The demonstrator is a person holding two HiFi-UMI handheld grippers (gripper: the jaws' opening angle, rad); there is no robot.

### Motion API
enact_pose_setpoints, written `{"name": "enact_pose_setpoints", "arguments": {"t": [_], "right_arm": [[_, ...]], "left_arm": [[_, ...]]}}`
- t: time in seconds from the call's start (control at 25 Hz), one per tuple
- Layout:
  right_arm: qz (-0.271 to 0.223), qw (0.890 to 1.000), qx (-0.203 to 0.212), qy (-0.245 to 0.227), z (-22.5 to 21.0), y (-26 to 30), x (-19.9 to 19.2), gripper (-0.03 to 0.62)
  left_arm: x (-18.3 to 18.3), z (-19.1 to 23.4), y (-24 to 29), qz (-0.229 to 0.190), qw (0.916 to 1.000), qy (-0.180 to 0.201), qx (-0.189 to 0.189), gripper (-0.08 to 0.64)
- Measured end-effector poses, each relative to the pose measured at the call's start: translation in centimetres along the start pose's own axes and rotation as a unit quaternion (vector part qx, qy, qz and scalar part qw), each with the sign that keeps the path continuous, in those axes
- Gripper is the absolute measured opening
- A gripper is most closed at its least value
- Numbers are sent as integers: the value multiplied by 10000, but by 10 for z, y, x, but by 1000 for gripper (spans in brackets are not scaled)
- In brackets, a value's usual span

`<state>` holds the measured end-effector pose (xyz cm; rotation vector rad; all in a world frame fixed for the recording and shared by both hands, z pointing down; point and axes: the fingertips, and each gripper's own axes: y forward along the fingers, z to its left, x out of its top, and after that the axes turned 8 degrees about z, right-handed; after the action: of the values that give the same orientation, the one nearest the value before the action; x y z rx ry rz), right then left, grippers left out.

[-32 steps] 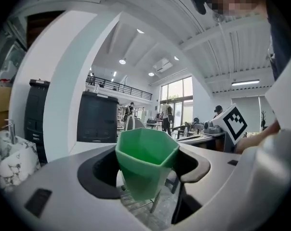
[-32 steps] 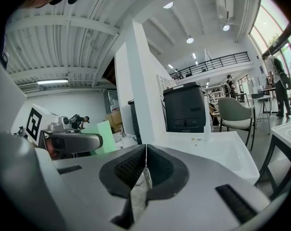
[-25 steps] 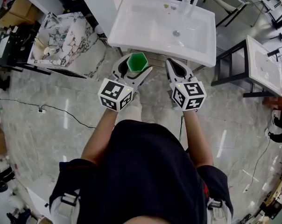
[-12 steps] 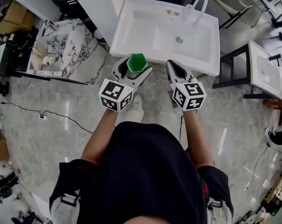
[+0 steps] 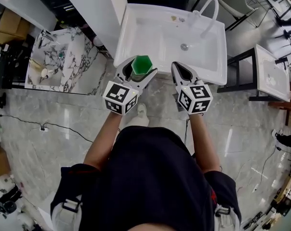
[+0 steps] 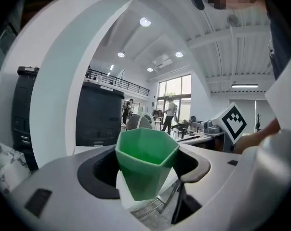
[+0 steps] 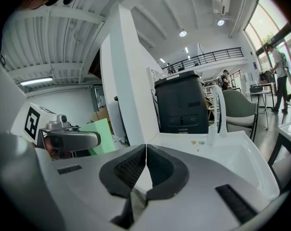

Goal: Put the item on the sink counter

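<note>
A green faceted cup point(image 5: 141, 64) point(image 6: 145, 165) stands upright between the jaws of my left gripper point(image 5: 137, 70) point(image 6: 148, 170), which is shut on it. The gripper holds it in the air just at the front edge of the white sink point(image 5: 136, 30), near its left part. My right gripper point(image 5: 182, 71) point(image 7: 145, 165) is shut with nothing in it, its pads touching, level with the left one at the sink's front edge. The sink's basin point(image 7: 232, 153) and white curved faucet point(image 5: 208, 11) point(image 7: 218, 112) lie ahead; the green cup point(image 7: 101, 131) shows at the left of the right gripper view.
A marble-patterned sink unit point(image 5: 63, 57) stands to the left, a white panel point(image 5: 95, 4) and a dark cabinet point(image 7: 181, 102) behind the sink. Another white basin on a dark stand point(image 5: 268, 71) is at the right. A cable point(image 5: 44, 126) lies on the glossy tiled floor.
The person has stepped forward: the sink has come nearer to both grippers, whose tips now reach its front edge. The cup stays held in the left gripper.
</note>
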<state>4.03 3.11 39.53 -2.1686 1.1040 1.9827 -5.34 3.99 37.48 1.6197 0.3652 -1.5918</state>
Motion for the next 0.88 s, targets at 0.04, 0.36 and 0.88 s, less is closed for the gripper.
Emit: {"name": "enact_pose_setpoints", "arguments": {"t": [0.04,0.36,0.88], "right_arm": [[0,10000,-16,-11,-1,4,2,35],[22,10000,-45,-44,-7,44,25,35],[-150,9996,-245,-43,-11,70,42,35]], "left_arm": [[1,5,2,-6,10000,0,-14,329],[10,46,18,-34,10000,-57,-42,330],[13,75,30,0,9997,3,-245,329]]}}
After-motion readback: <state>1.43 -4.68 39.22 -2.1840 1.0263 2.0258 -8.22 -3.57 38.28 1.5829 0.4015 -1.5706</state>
